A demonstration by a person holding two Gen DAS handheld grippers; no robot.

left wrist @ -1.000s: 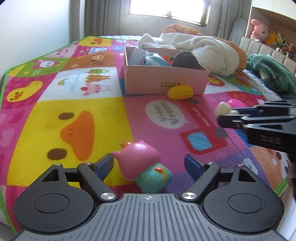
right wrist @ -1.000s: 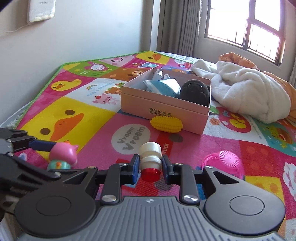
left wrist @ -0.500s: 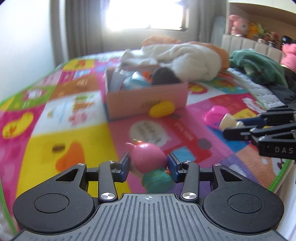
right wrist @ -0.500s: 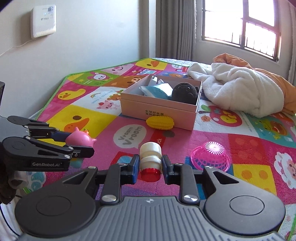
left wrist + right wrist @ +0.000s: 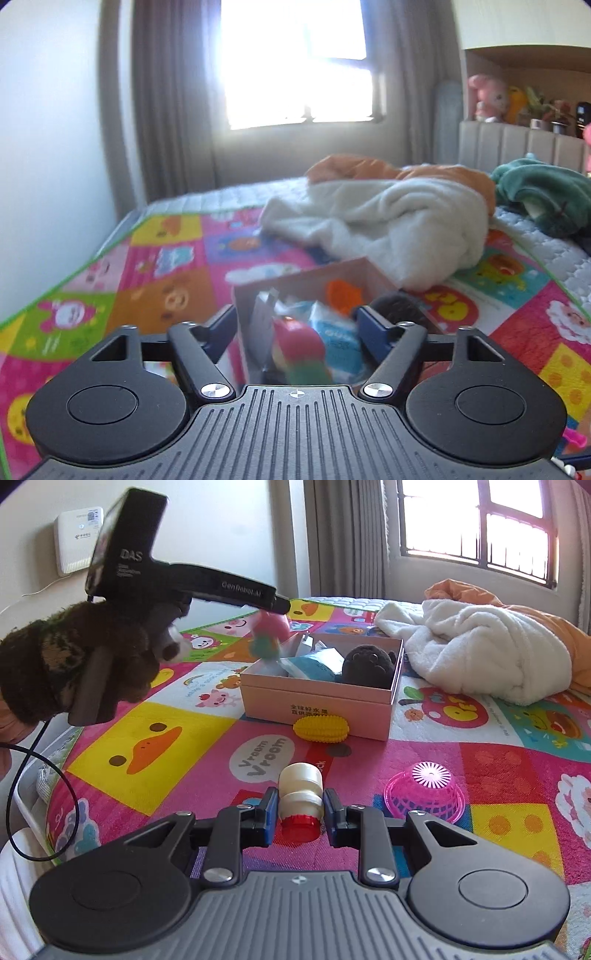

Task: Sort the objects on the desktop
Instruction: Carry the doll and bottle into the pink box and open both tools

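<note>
My left gripper [image 5: 295, 332] is spread wide, and the pink pig toy [image 5: 297, 350] drops blurred between its fingers into the near left corner of the pink box [image 5: 317, 698]. My right gripper [image 5: 300, 810] is clamped on the small white bottle [image 5: 300, 794], upright, low over the mat's near edge; the box lies straight ahead of it

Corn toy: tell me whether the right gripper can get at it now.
Probably not yet. The way across the mat to the corn toy, in front of the box, looks free, but the right gripper is shut on a bottle.
</note>
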